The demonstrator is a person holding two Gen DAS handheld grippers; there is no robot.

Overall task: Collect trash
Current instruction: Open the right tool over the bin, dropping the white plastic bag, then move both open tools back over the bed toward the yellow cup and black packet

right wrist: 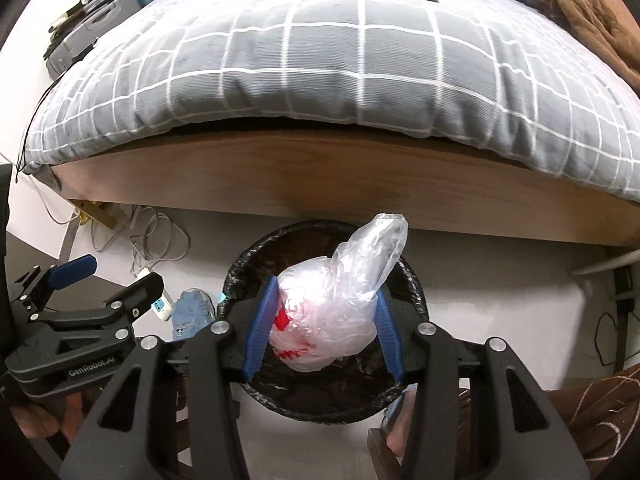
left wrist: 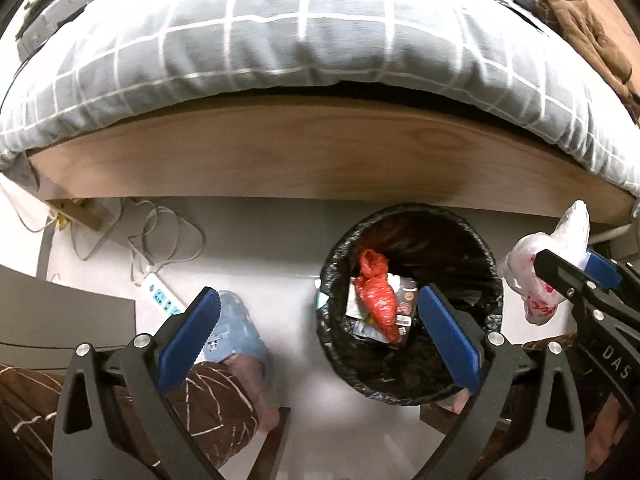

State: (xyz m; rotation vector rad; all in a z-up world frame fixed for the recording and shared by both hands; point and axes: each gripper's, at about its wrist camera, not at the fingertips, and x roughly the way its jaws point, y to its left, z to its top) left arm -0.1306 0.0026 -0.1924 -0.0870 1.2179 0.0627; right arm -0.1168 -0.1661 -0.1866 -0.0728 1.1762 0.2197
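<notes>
Holding a white bag (right wrist: 332, 312) between the blue pads (right wrist: 260, 328) of the right gripper (right wrist: 320, 332), squeezed at both sides, directly over the bin (right wrist: 240, 268) in the right wrist view. Seen from the left wrist, though, hanging at the bin's right rim or just outside it, so true position over the mouth hard to tell. Standing spread wide and empty: left gripper (left wrist: 320, 328), one finger over the bin, the other out over the floor (left wrist: 260, 240) near a blue slipper (left wrist: 236, 328). Already lying inside the bin on some wrappers (left wrist: 404, 308): a red bag (left wrist: 376, 296).

Likely next: letting go of the white bag above the mouth.

Risks, as judged from here:
- Dropping too near the rim, with the bag catching on the black liner (left wrist: 332, 264) and sliding to the floor; cause, misjudged position, given the two views disagree.
- Thin plastic clinging to a pad on release, then falling late and off target.
- Loose bag neck (right wrist: 380, 240) sticking up and snagging on a finger during withdrawal.
- Knocking the bin against the bed frame (left wrist: 320, 152) just behind it, or tipping it, if either gripper dips to rim level.
- Grippers colliding, being close beside each other over the bin.
- Cables (left wrist: 160, 236) and a power strip (left wrist: 164, 300) lying left of the bin: trouble only if the left gripper swings low that way.
</notes>
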